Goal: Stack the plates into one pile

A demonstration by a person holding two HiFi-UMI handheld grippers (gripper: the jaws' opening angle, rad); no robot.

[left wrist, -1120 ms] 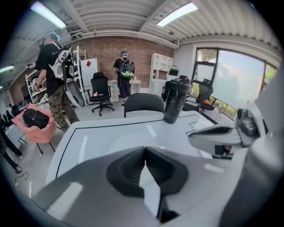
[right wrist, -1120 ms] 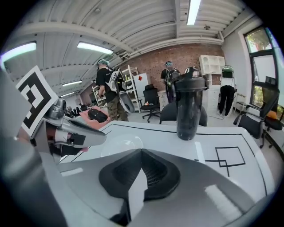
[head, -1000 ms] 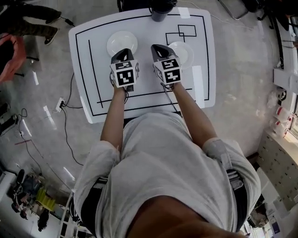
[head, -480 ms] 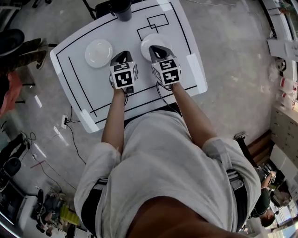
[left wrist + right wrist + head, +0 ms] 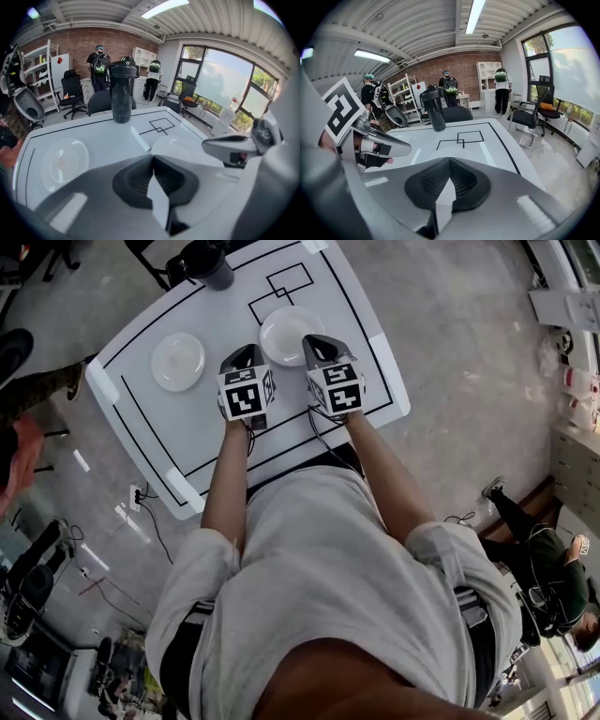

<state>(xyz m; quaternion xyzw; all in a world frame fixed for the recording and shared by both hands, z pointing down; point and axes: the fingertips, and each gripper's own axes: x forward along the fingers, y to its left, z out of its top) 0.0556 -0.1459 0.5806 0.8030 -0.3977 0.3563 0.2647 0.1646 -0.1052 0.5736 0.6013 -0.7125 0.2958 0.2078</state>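
Two white plates lie on the white table (image 5: 361, 381). The left plate (image 5: 178, 362) (image 5: 64, 161) sits apart from both grippers. The right plate (image 5: 289, 334) (image 5: 180, 146) lies between the two gripper tips, partly hidden by them; in the right gripper view it (image 5: 446, 151) shows faintly just beyond the jaws. My left gripper (image 5: 246, 354) (image 5: 153, 157) is shut and empty, hovering between the two plates. My right gripper (image 5: 315, 339) (image 5: 450, 159) is shut and empty, at the right plate's right edge. Each gripper shows in the other's view: right gripper (image 5: 234, 147), left gripper (image 5: 377, 143).
A dark tall bottle (image 5: 208, 262) (image 5: 122, 93) (image 5: 436, 110) stands at the table's far edge. Black lines and small squares (image 5: 281, 287) are marked on the table. Office chairs and people stand in the room beyond. Cables lie on the floor at the left.
Both grippers have shifted rightward across the table relative to the plates. The left has come off the left plate's near edge; the right has crossed to the right plate's right edge. Both stayed shut.
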